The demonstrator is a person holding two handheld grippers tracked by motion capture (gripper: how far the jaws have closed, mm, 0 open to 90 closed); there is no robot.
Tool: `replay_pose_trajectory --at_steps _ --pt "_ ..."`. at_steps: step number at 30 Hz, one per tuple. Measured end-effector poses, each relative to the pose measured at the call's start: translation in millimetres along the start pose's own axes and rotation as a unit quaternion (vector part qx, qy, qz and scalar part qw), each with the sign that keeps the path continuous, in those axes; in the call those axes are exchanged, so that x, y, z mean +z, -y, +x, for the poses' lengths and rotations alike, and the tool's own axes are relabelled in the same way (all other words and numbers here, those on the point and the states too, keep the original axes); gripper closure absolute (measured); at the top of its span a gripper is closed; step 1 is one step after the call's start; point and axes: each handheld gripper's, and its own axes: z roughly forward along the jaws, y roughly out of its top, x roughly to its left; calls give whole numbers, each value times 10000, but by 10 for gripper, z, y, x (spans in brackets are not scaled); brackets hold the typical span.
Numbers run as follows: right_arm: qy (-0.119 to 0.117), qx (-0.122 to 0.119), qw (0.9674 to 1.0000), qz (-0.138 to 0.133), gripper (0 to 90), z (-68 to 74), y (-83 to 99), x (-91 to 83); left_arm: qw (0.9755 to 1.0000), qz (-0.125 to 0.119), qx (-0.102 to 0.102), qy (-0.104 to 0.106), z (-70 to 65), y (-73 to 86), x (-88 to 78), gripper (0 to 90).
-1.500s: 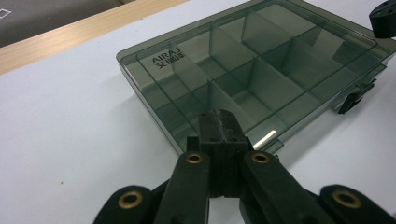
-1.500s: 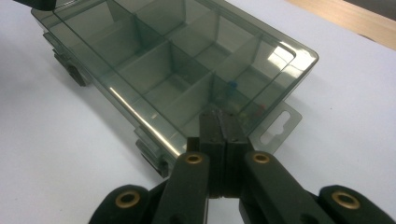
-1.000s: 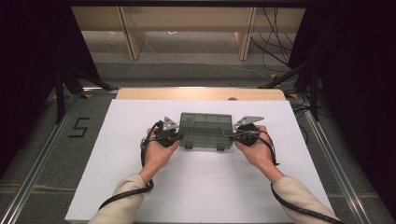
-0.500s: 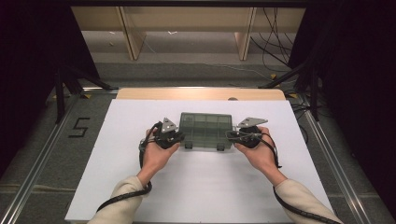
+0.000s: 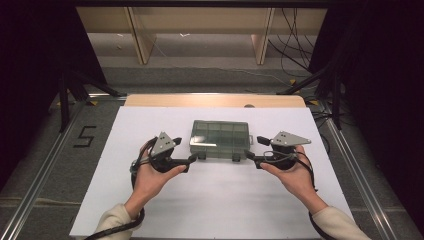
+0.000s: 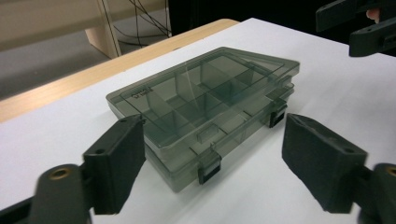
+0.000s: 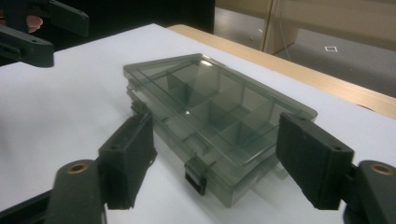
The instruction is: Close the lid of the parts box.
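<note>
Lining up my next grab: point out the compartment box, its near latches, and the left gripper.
compartment box point(image 5: 220, 136), high view, middle of the clear lid
latch point(image 6: 208, 169), left gripper view, front clasp nearest the camera
left gripper point(image 5: 194, 160), high view, between its open fingertips

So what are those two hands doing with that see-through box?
A person holds a grabbing tool in each hand, one on either side of a smoky clear plastic box with little compartments. The box lies flat on the white table, lid down, its two latches facing the person. The left tool and the right tool have both just been opening their jaws. Nothing sits between them now, and they rest just off the box's front corners.
</note>
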Motion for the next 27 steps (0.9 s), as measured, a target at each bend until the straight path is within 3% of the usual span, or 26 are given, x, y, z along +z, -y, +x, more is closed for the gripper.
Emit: replay_pose_trajectory --at_steps 8,14,18,23,24,27 --pt "74 27 9997 -246 255 -4 176 -358 9999 -120 44 -110 13 182 -383 163" --pt "138 -31 9996 -254 255 71 292 -553 9994 -218 -33 -267 13 267 -588 155" --pt "180 -106 9991 -360 255 95 319 -624 9992 -214 -62 -330 8 320 -655 156" --pt "133 -29 9995 -301 255 116 339 -623 9991 -191 -135 -348 20 339 -651 156" --pt "92 -22 9995 -295 256 115 341 -619 9992 -181 -46 -346 29 339 -648 156" --pt "117 -42 9995 -274 255 108 351 -618 9992 -170 -132 -340 25 351 -625 155"
